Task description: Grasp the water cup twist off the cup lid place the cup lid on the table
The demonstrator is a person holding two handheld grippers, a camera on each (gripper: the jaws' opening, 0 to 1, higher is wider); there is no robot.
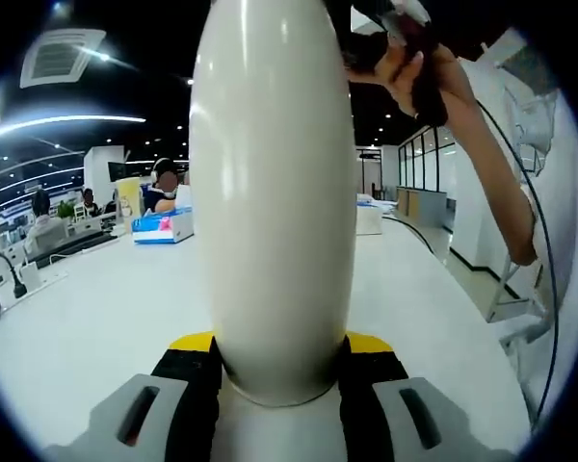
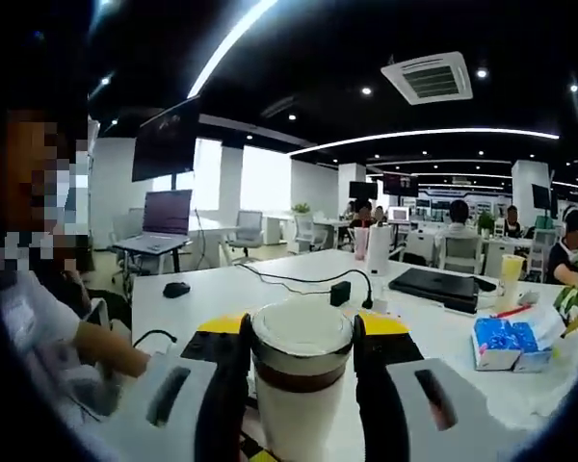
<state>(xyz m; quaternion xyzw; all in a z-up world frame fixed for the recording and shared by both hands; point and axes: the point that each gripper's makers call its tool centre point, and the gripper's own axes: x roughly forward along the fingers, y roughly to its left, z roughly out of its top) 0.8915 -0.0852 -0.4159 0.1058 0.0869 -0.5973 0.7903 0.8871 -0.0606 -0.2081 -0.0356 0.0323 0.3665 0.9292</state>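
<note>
While the left gripper (image 1: 279,380) clamps the water cup (image 1: 275,192) steady, the right gripper (image 2: 299,371) grips its cup lid (image 2: 302,332), probably for twisting.

The white table (image 2: 270,289) spreads across the right gripper view; on it a black mouse (image 2: 176,289) lies at about nine o'clock, a black cable (image 2: 299,280) curls near the centre to a small black adapter (image 2: 340,293), a closed dark laptop (image 2: 441,284) sits at two o'clock, and a blue tissue pack (image 2: 506,344) rests at three o'clock. An open laptop (image 2: 164,219) stands on a farther desk at ten o'clock. A ceiling air vent (image 2: 432,79) hangs at one o'clock. In the left gripper view another blue tissue box (image 1: 162,227) lies at nine o'clock on the table (image 1: 106,318)
</note>
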